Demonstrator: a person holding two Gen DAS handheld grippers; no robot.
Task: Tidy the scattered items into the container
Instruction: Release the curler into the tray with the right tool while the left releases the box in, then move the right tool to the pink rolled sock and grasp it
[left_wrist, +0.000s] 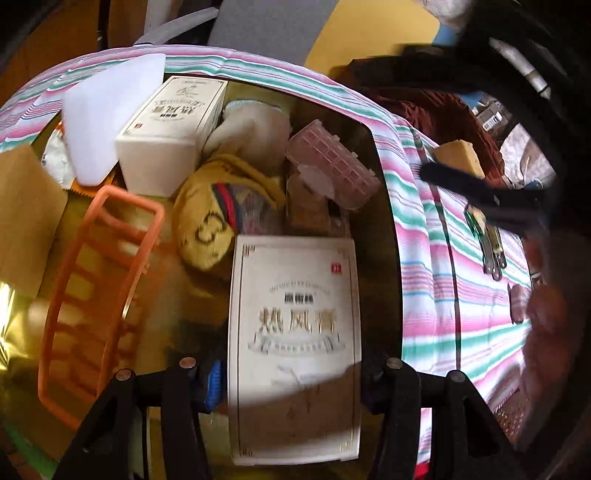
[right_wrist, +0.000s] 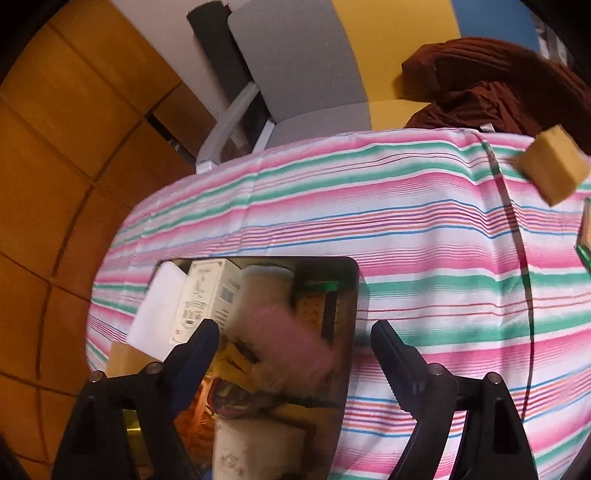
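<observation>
A gold-lined container (left_wrist: 376, 192) on the striped tablecloth holds a tall white box (left_wrist: 170, 140), a white slab (left_wrist: 110, 110), socks (left_wrist: 221, 221), an orange rack (left_wrist: 99, 295) and a pink grid case (left_wrist: 332, 162). My left gripper (left_wrist: 291, 384) hangs over it with a flat white printed box (left_wrist: 295, 314) between its fingers; a thin dark gap shows on each side. My right gripper (right_wrist: 295, 332) stands wide open above the container (right_wrist: 351, 295). A blurred pink item (right_wrist: 291, 350) sits below and between its fingers, touching neither.
On the cloth to the right lie a yellow sponge (right_wrist: 550, 166), also seen as the sponge (left_wrist: 461, 155), and metal clippers (left_wrist: 491, 247). Beyond the table's far edge are a grey chair (right_wrist: 295, 74) and a maroon garment (right_wrist: 498, 81). Wooden floor lies at the left.
</observation>
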